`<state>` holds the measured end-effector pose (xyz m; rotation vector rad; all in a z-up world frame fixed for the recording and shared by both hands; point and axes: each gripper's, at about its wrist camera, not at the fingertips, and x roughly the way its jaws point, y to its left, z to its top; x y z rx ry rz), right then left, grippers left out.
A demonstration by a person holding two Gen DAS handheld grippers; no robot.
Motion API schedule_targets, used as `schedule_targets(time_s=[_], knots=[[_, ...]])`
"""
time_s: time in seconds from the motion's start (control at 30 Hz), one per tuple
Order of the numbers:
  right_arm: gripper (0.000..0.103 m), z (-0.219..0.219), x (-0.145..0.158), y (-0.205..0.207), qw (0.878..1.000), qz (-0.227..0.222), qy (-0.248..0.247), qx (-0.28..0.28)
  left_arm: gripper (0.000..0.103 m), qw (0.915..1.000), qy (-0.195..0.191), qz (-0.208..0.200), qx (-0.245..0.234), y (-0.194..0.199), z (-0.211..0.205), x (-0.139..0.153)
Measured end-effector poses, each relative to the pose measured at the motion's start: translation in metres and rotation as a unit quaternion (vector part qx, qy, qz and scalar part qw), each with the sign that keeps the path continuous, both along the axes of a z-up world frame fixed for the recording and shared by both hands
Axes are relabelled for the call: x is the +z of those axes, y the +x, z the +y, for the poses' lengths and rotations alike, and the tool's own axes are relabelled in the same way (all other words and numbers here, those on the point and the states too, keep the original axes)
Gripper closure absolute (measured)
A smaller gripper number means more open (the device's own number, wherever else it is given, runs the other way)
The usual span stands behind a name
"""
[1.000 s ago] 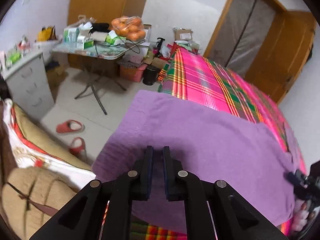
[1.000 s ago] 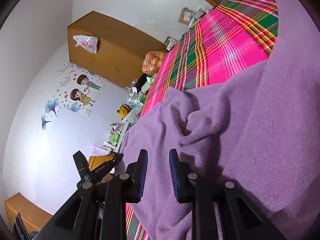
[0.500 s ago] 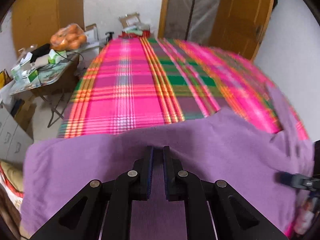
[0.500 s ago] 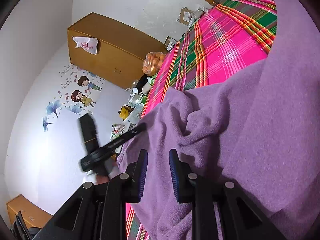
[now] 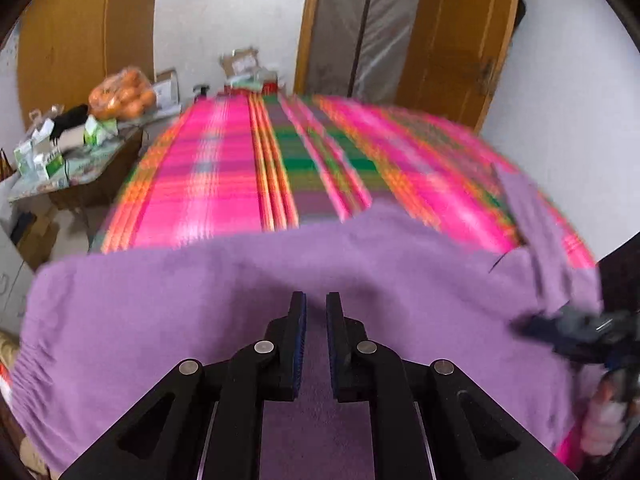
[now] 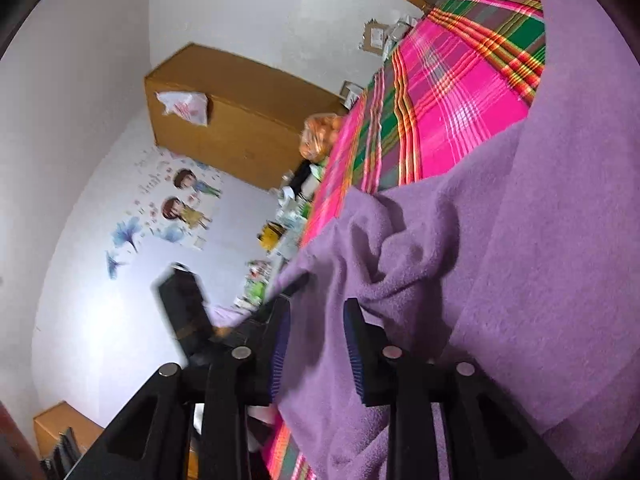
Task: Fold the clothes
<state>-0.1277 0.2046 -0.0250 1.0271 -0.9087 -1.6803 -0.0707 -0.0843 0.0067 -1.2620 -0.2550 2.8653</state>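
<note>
A purple fleece garment [image 5: 200,312] lies across the near end of a bed with a pink and green plaid cover [image 5: 224,184]. My left gripper [image 5: 316,308] points down over the garment with its jaws nearly together and purple fabric in the narrow gap. In the right wrist view the bunched garment [image 6: 520,240] fills the right side. My right gripper [image 6: 316,320] has a fold of it between its jaws, which are opening, and the pads stand off the cloth. The right gripper [image 5: 560,328] shows blurred at the garment's right edge. The left gripper [image 6: 180,312] appears blurred at the garment's other edge.
Left of the bed stands a cluttered side table [image 5: 80,168] with a bag of oranges [image 5: 120,98]. Behind it is a wooden wardrobe [image 5: 80,40], and a wooden door [image 5: 452,32] at the far end. A hand [image 5: 600,420] holds the right gripper.
The left gripper has swung from facing the floor beside the bed to facing along the bed. The right gripper's jaws have widened around the fold. The left gripper has come nearer the right one.
</note>
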Motion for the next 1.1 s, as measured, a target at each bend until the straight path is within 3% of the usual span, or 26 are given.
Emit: schedule_targets(time_s=[0.27, 0.37, 0.43, 0.53, 0.63, 0.8, 0.87, 1.0, 1.1], knots=[[0.061, 0.021, 0.001, 0.0, 0.998, 0.001, -0.043, -0.042, 0.092, 1.0, -0.003, 0.007, -0.004, 0.011, 0.003, 0.002], [0.058, 0.035, 0.012, 0.003, 0.996, 0.024, -0.002, -0.083, 0.092, 0.9999, 0.008, -0.004, -0.005, 0.009, 0.003, -0.002], [0.057, 0.047, 0.028, 0.001, 0.988, 0.05, 0.073, -0.124, 0.091, 1.0, 0.007, -0.004, -0.006, 0.008, 0.003, -0.003], [0.057, 0.063, 0.056, -0.008, 0.958, 0.088, 0.199, -0.187, 0.091, 0.9999, 0.007, -0.004, -0.007, 0.006, 0.003, -0.003], [0.057, 0.065, 0.073, -0.033, 0.926, 0.091, 0.294, -0.22, 0.091, 0.9999, 0.013, -0.004, -0.008, 0.007, 0.001, -0.003], [0.057, 0.044, 0.076, -0.084, 0.874, 0.097, 0.428, -0.207, 0.091, 0.9979, 0.064, 0.002, -0.005, 0.01, -0.011, -0.004], [0.057, 0.033, 0.069, -0.103, 0.857, 0.09, 0.466, -0.201, 0.091, 0.9968, 0.079, 0.003, -0.005, 0.01, -0.014, -0.006], [0.057, 0.026, 0.049, -0.128, 0.847, 0.054, 0.487, -0.204, 0.091, 0.9955, 0.094, 0.005, -0.004, 0.01, -0.016, -0.007], [0.059, 0.022, 0.045, -0.129, 0.828, 0.072, 0.514, -0.211, 0.091, 0.996, 0.089, 0.005, -0.004, 0.009, -0.014, -0.006]])
